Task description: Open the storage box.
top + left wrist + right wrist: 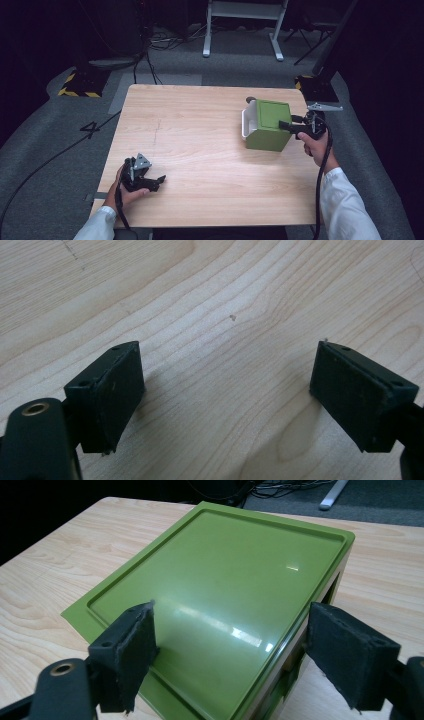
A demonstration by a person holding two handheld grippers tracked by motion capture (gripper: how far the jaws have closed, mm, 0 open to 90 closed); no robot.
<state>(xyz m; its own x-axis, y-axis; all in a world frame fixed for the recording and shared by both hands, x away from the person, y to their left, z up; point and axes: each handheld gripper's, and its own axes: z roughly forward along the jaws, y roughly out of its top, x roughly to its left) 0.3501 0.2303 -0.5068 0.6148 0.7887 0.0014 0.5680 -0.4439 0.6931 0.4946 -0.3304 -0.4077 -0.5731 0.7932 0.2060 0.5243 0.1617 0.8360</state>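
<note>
A green box (pixel 267 125) with a white part (pixel 246 124) on its left side stands on the wooden table (pixel 200 135) at the right. My right gripper (pixel 286 125) is at the box's right edge, level with its top. In the right gripper view this gripper (pixel 230 650) is open: one jaw hangs over the glossy green top panel (pixel 220 570), the other lies past the box's edge. My left gripper (pixel 159 182) rests near the table's front left corner. It is open (pixel 225 400) over bare wood with nothing between its jaws.
A small dark object (pixel 251 99) peeks out behind the box. Beyond the table's far edge lie floor cables (pixel 165 42), white furniture legs (pixel 207 47) and two stands with yellow-black striped bases (pixel 80 86). The table's right edge runs close to the box.
</note>
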